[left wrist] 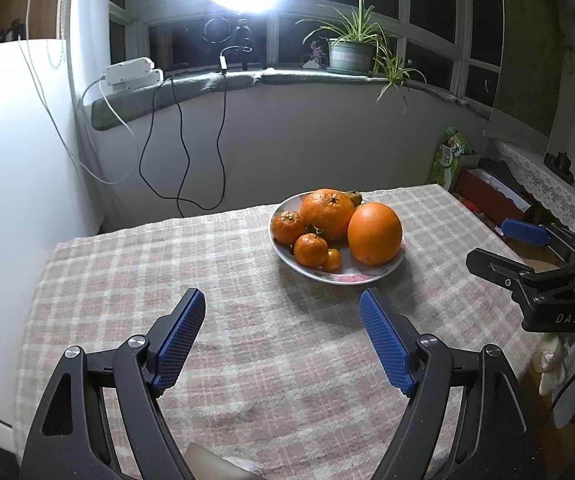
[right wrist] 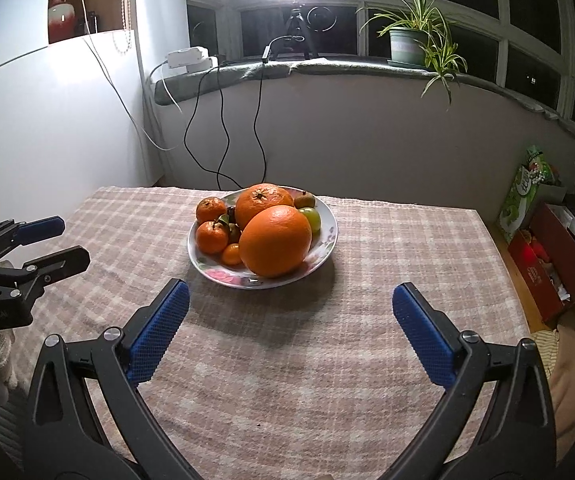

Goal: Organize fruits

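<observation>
A white floral plate sits on the checked tablecloth and holds a pile of fruit. A big orange is at the front, a second large orange behind it. Small mandarins lie on the left side. A green fruit and a brown kiwi lie at the back. My left gripper is open and empty, short of the plate. My right gripper is open and empty, just before the plate.
The right gripper shows at the right edge of the left wrist view; the left gripper shows at the left edge of the right wrist view. A red box and a green bag stand right of the table. Cables hang behind.
</observation>
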